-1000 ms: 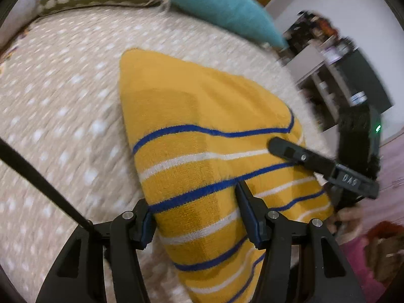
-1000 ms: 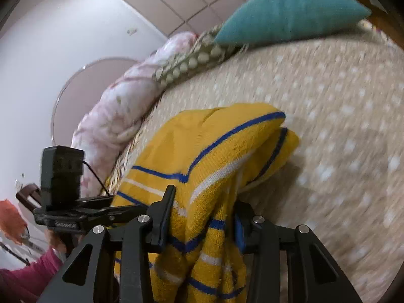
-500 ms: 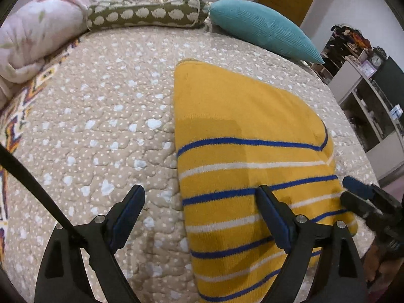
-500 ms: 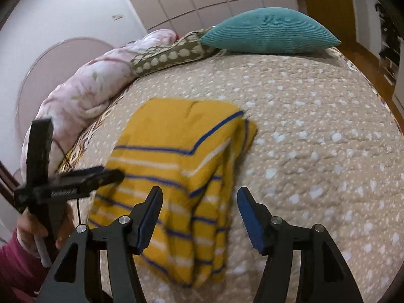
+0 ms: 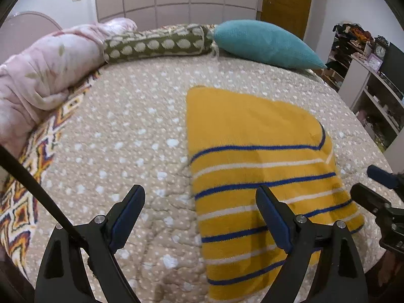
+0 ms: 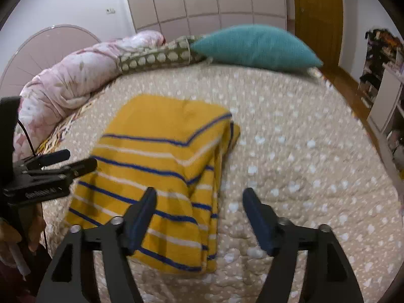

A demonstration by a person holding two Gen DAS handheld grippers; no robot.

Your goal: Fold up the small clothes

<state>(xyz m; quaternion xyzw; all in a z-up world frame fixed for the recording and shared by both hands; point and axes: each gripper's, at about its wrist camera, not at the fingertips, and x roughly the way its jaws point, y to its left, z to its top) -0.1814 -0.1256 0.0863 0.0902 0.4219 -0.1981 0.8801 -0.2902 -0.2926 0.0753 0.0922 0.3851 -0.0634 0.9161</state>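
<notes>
Two grippers hang over the bed point(image 5: 121, 136) with jaws spread wide and nothing between them. In the left wrist view, the left gripper point(image 5: 200, 217) fills the lower middle, and the folded yellow striped sweater point(image 5: 255, 176) lies flat on the quilt at centre right. In the right wrist view, the right gripper point(image 6: 199, 217) sits low, the sweater point(image 6: 161, 166) left of centre, a teal pillow point(image 6: 255, 46) above.

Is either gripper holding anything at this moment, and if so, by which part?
Nothing is held. The left gripper and right gripper are both open above the folded yellow striped sweater, which lies free on the bed.
</notes>
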